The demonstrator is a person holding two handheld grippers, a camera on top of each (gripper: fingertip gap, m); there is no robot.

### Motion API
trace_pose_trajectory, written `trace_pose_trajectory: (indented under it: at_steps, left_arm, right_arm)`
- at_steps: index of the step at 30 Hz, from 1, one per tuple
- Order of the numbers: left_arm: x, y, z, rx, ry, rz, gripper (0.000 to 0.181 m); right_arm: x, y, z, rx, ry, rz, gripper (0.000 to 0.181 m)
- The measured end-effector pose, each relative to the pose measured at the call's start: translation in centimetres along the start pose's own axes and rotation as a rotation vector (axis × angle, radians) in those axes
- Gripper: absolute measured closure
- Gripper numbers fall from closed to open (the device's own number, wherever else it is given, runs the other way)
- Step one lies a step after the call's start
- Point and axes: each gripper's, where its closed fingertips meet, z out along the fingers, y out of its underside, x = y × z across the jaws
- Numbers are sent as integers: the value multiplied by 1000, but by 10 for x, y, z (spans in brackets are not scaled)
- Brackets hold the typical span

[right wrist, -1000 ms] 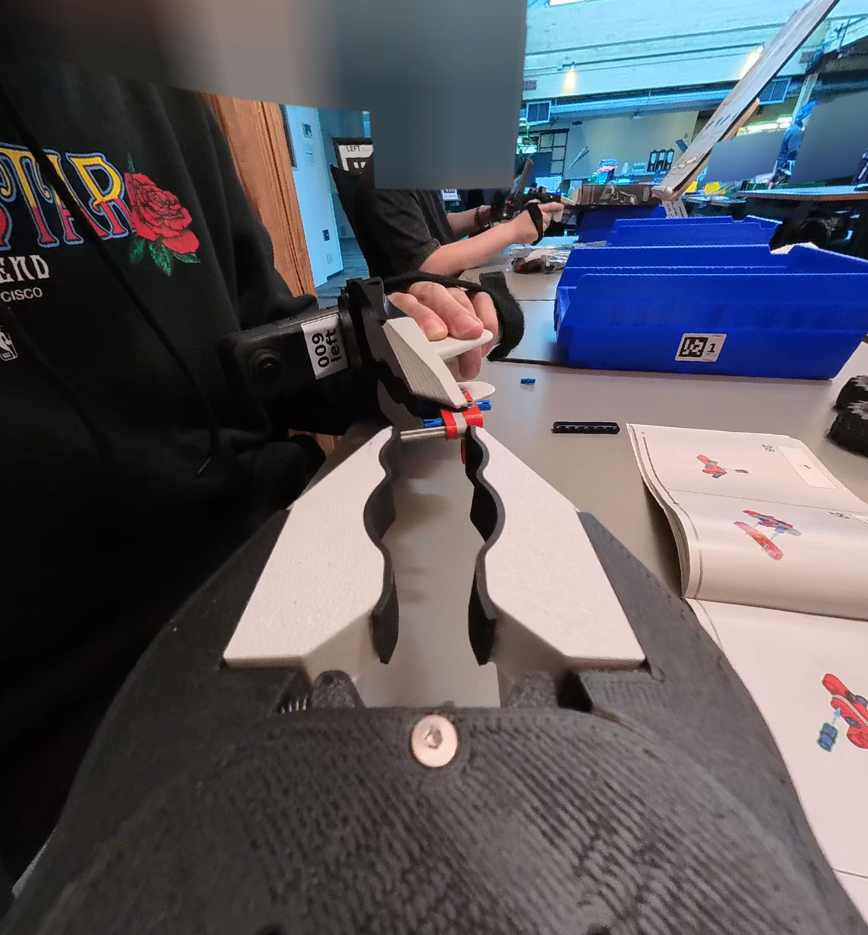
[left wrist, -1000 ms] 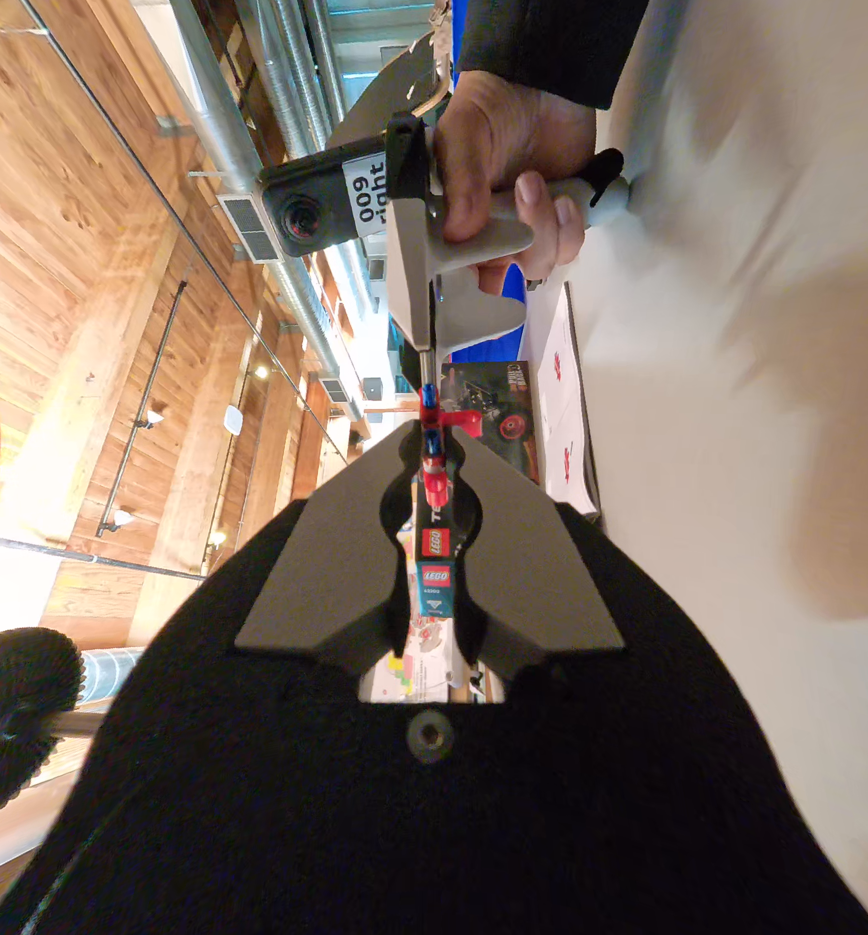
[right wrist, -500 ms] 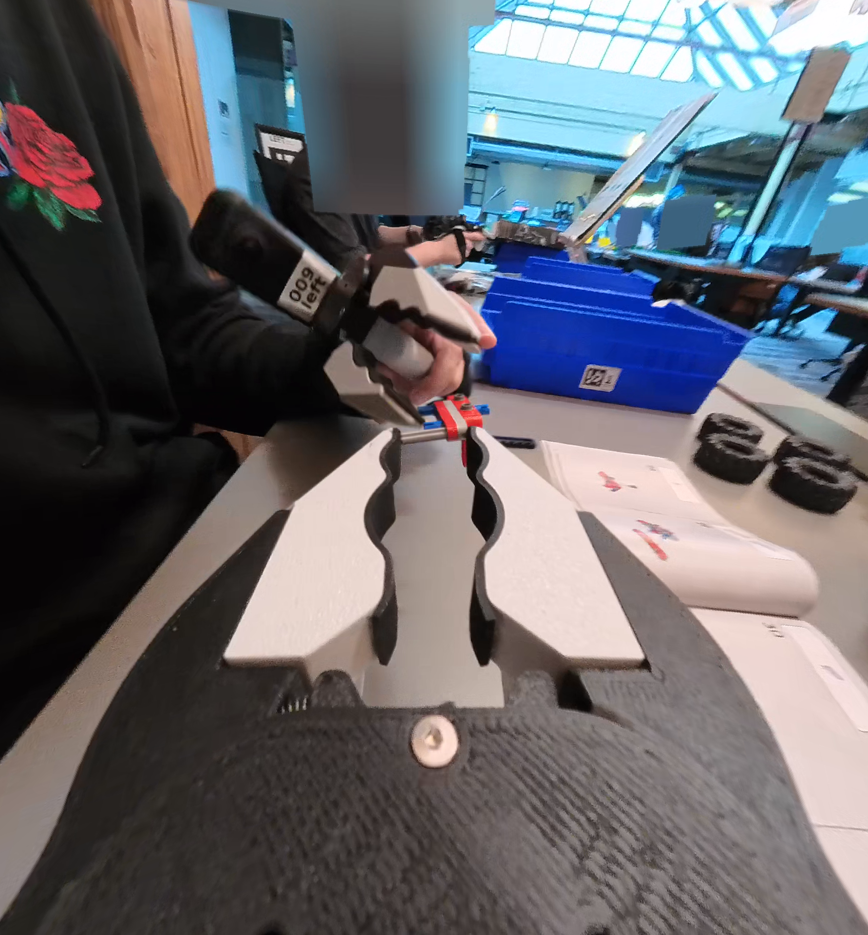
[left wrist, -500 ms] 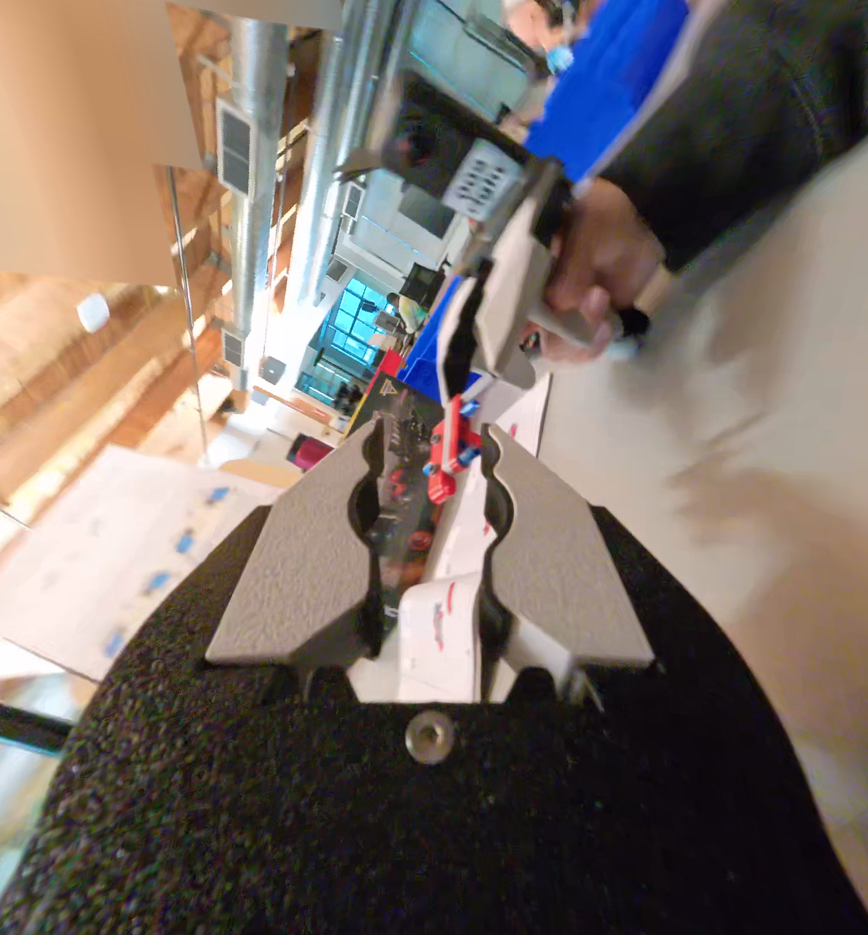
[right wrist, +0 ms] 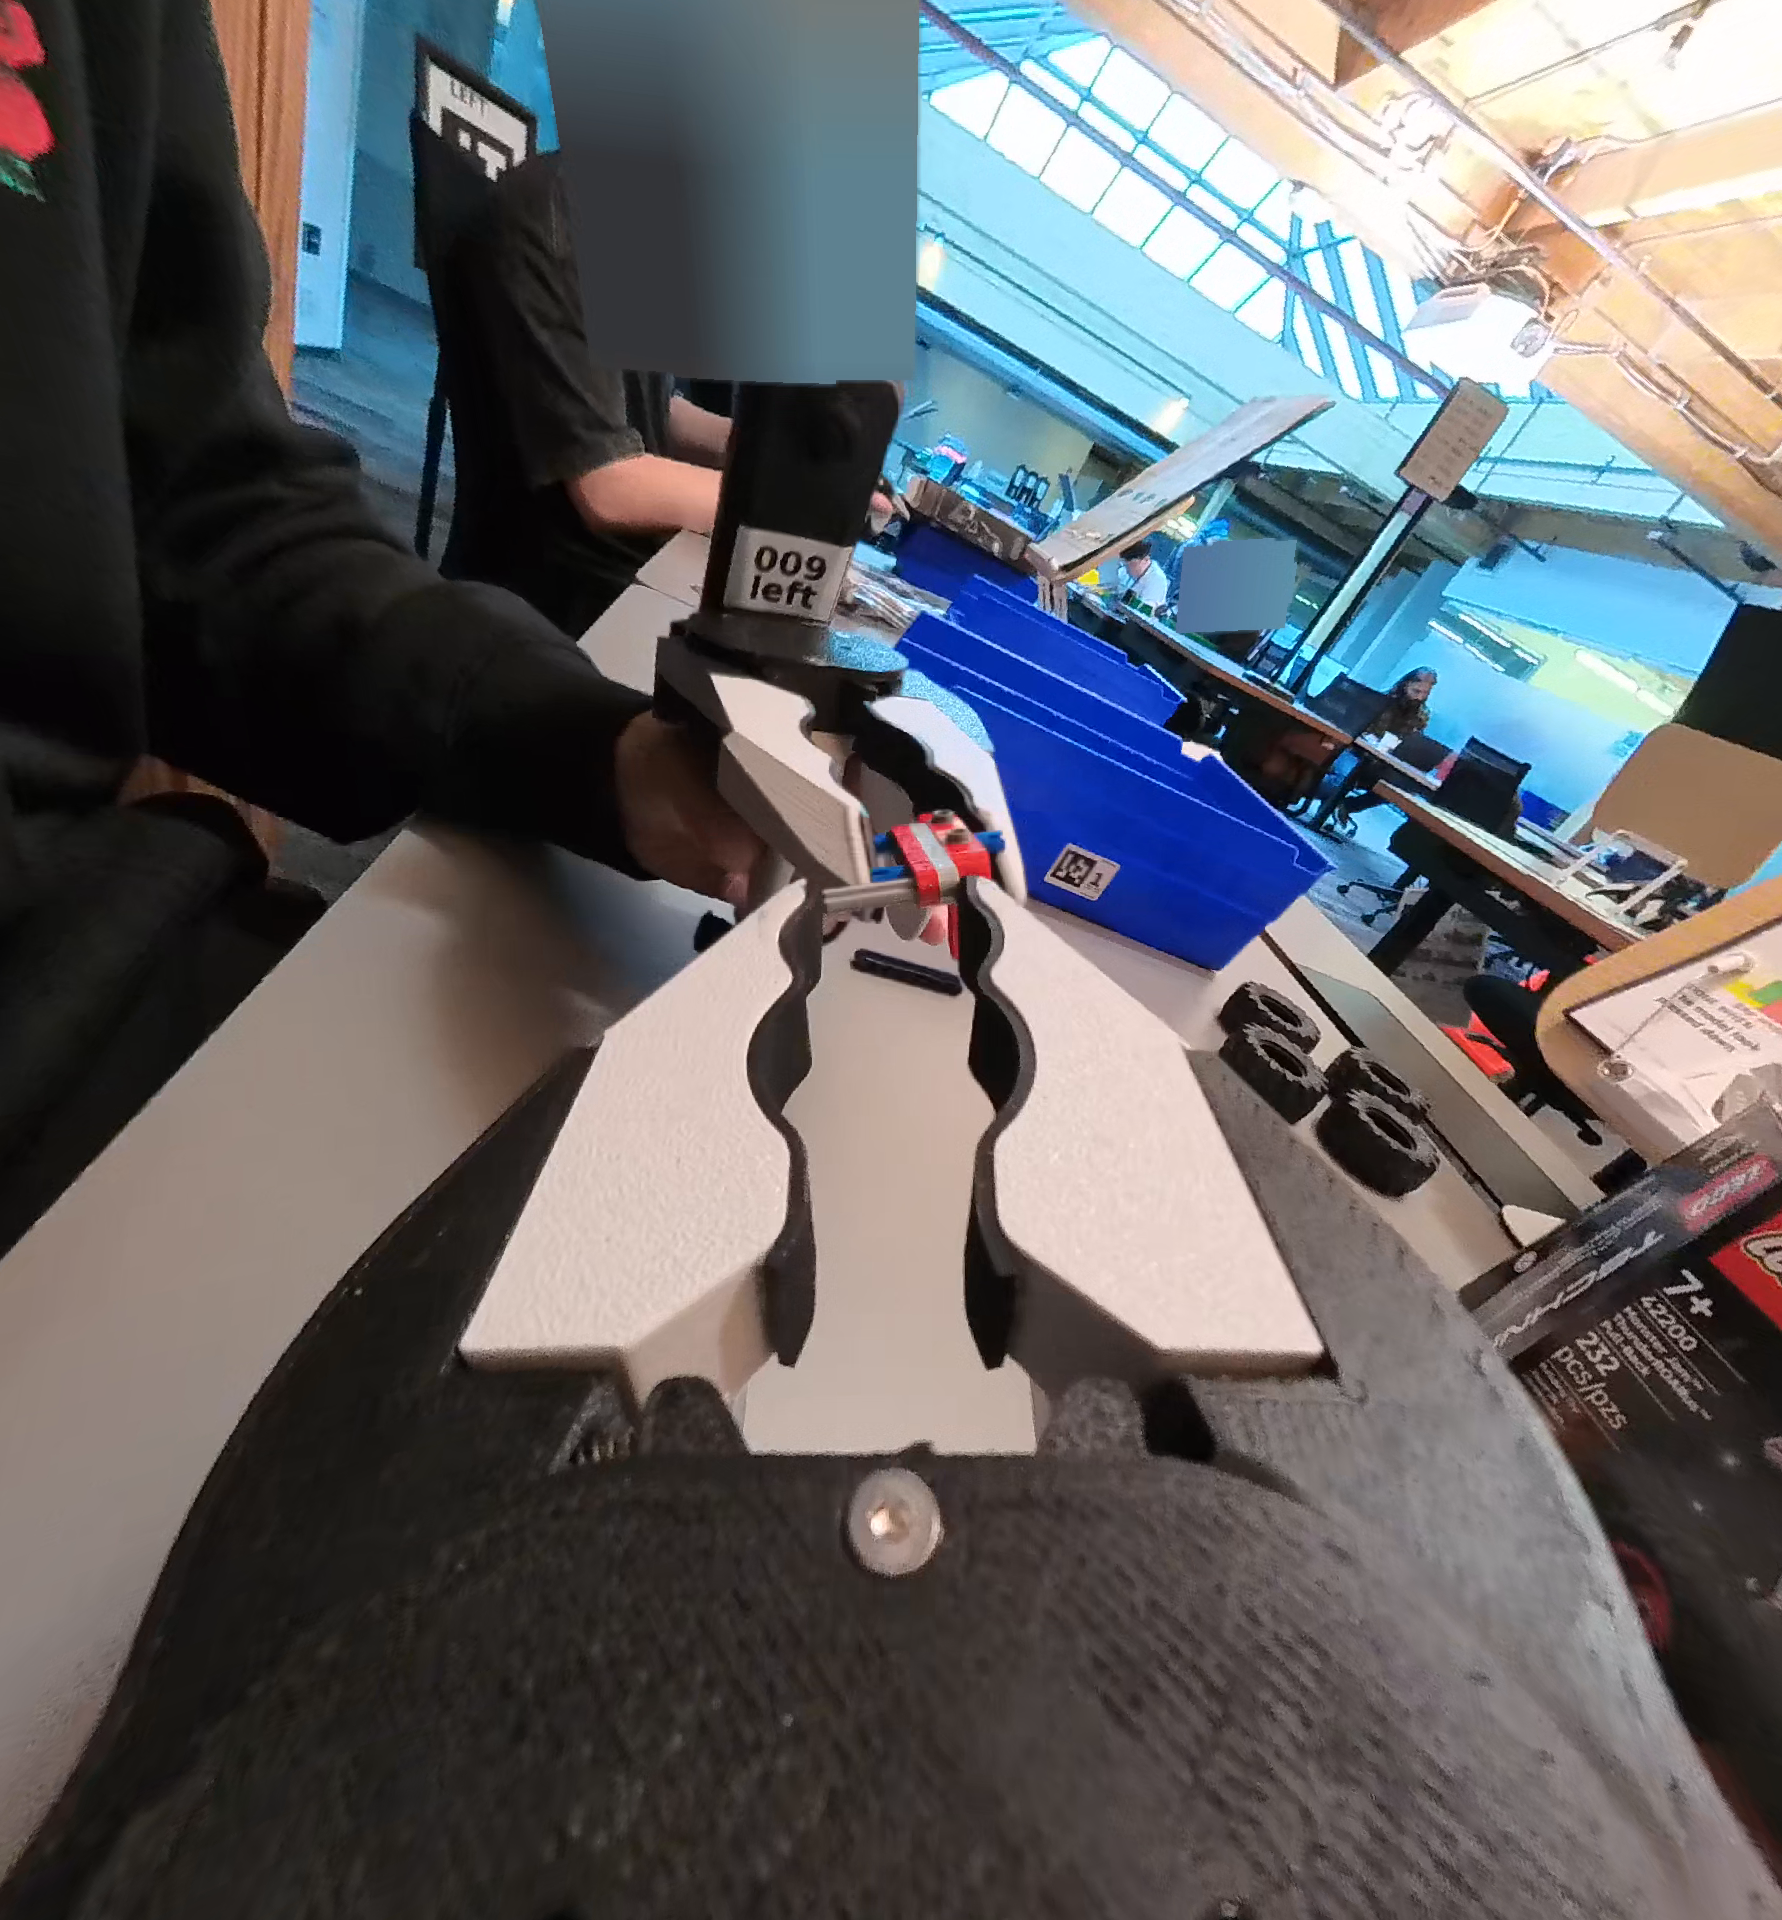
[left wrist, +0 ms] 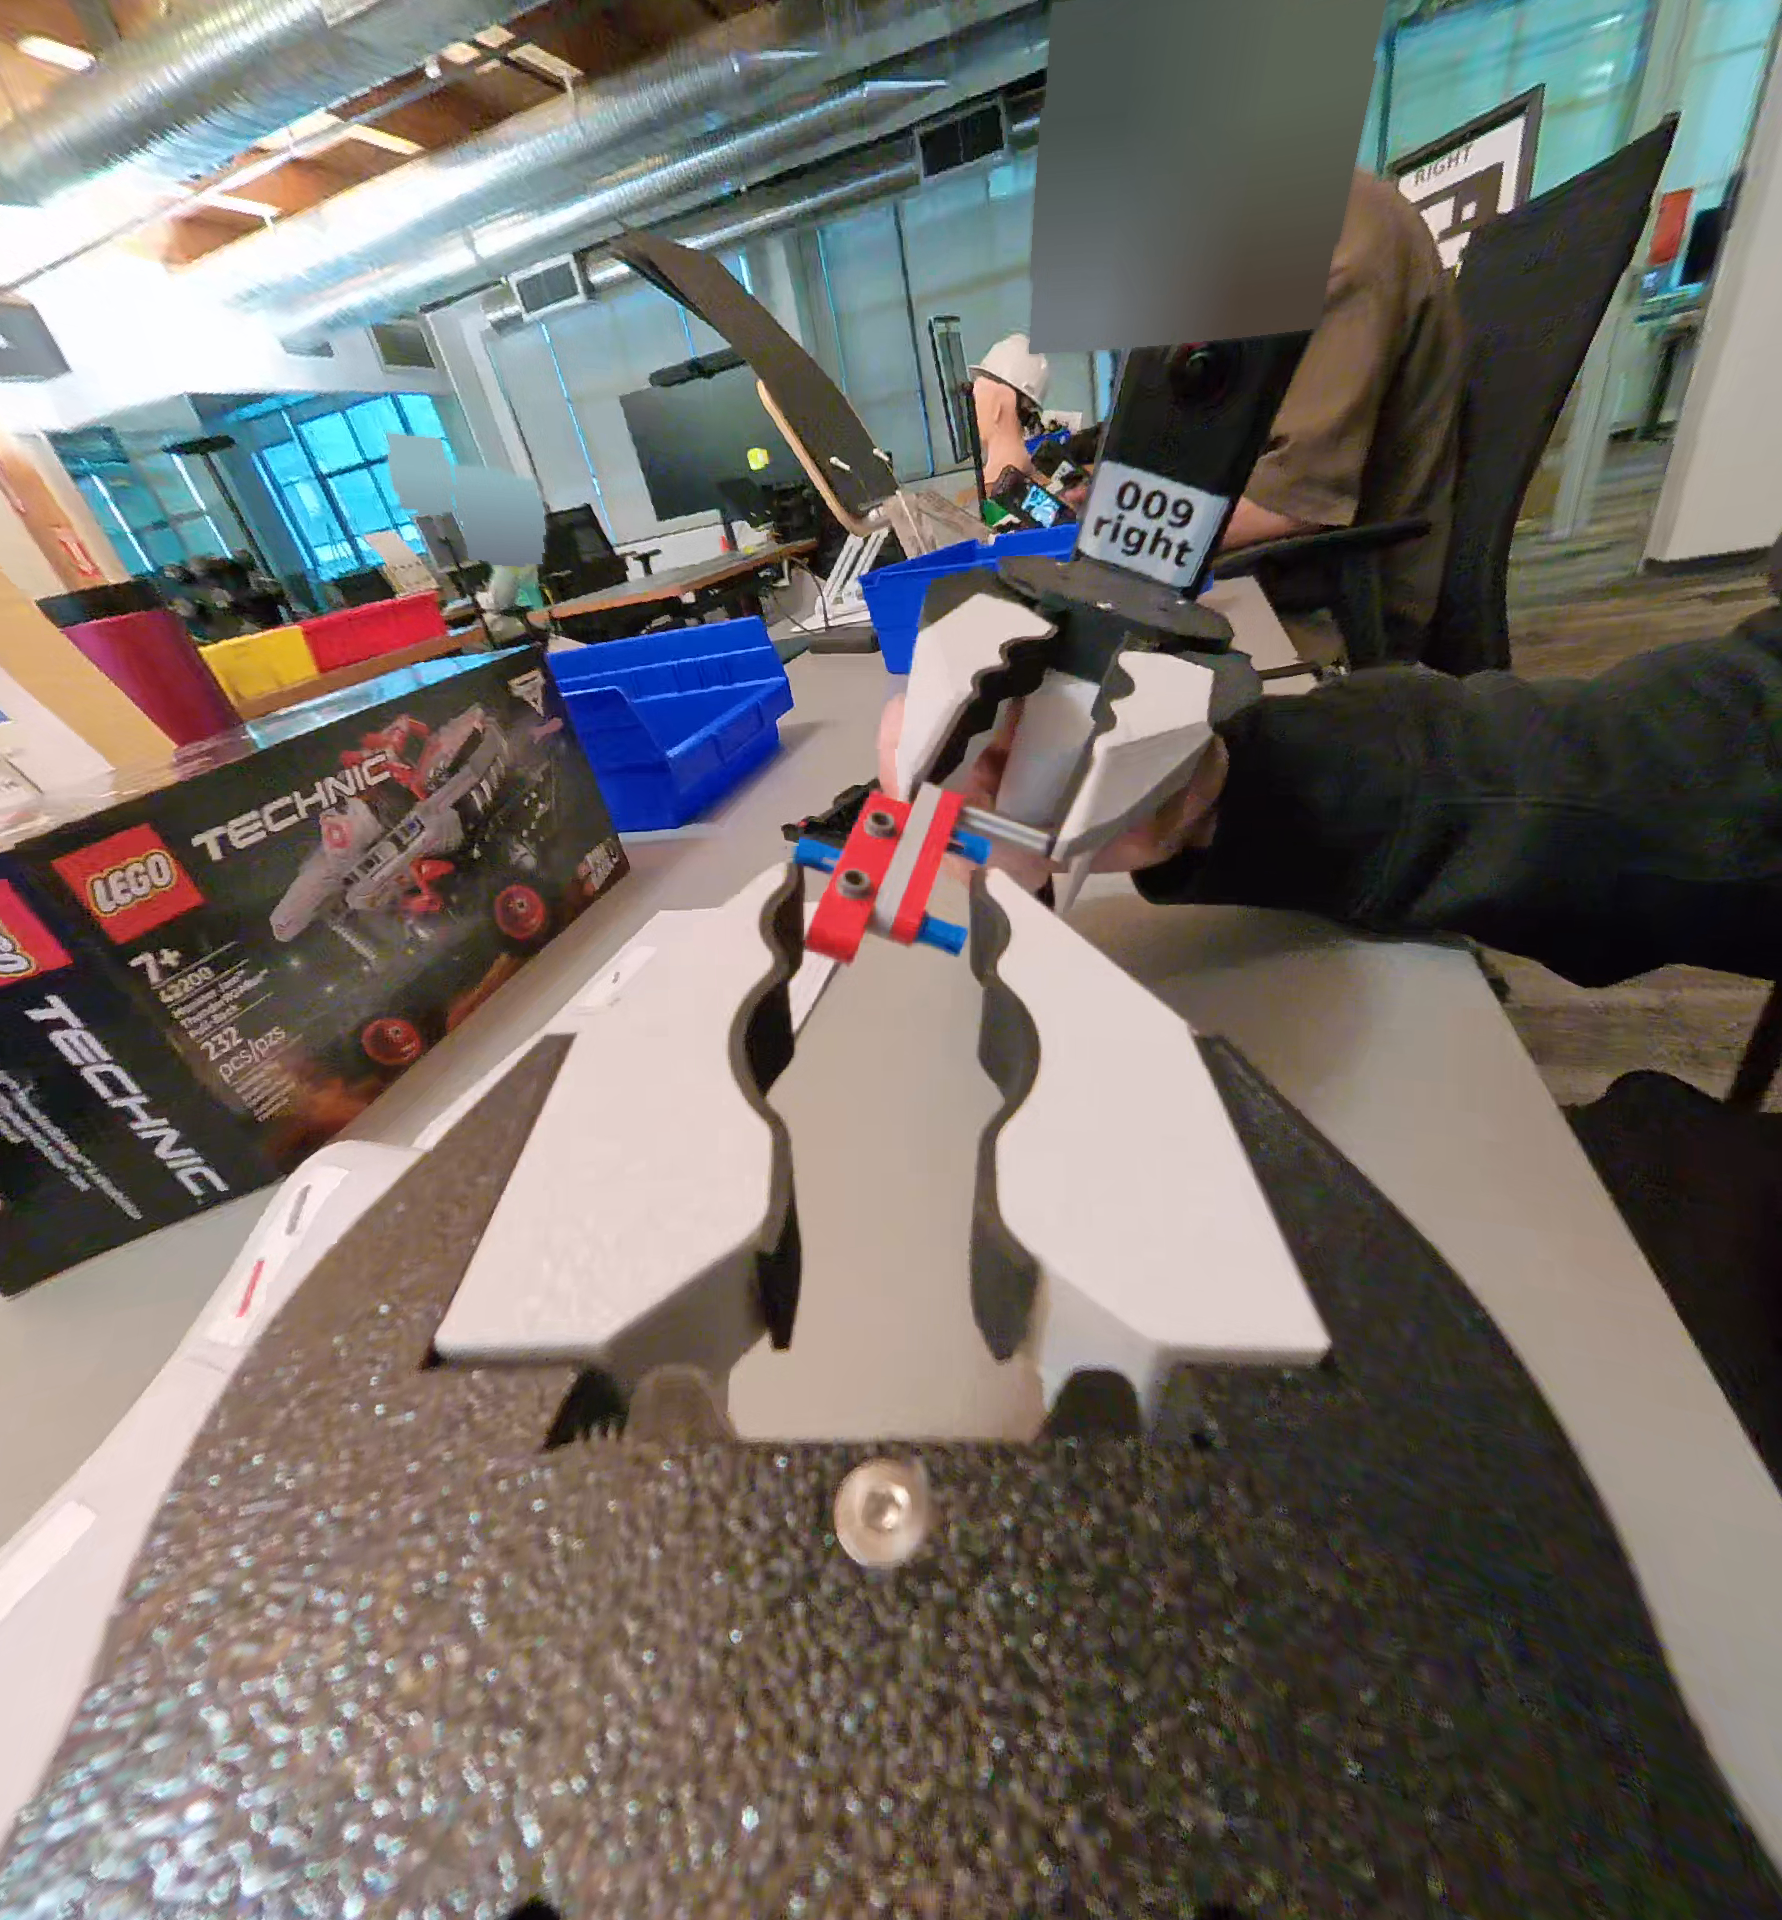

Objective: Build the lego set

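A small lego assembly (left wrist: 882, 883), a red and grey beam with blue pins and a grey axle, hangs in the air between both grippers. My left gripper (left wrist: 882, 902) has its fingertips against the ends of the blue pins. My right gripper (right wrist: 887, 904) grips the same assembly (right wrist: 934, 862) lengthwise, one tip on the end of the grey axle (right wrist: 861, 894). In the left wrist view the right gripper (left wrist: 980, 821) comes in from the far side. In the right wrist view the left gripper (right wrist: 923, 844) comes in from above.
The grey table (left wrist: 1334, 1039) carries the lego set box (left wrist: 274, 935) on the left, also in the right wrist view (right wrist: 1697, 1299). Blue bins (right wrist: 1105, 810), several black tyres (right wrist: 1323, 1081) and a loose black beam (right wrist: 902, 961) lie behind. Other people sit at the table. The tips of both grippers are at nearly the same place.
The left gripper rolled upright, opened from a narrow gap, then narrowed onto the pin ends. The right gripper kept hold of the assembly and tilted upward.
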Motion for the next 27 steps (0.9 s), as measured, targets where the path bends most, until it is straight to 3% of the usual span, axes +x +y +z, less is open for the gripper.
trace_pose_trajectory:
  at_steps: [8,13,21,27]
  left_arm:
    - [-4,-1,-1,20,-42,77,155]
    - [-16,-1,-5,4,-109,96,154]
    - [-27,6,-5,-246,-267,516,149]
    - [-29,18,-4,-439,-297,728,158]
  right_arm:
    - [2,2,2,-1,15,19,158]
    - [8,11,1,-114,60,-67,157]
    - [12,23,6,-339,116,-342,157]
    - [5,24,17,-385,106,-448,158]
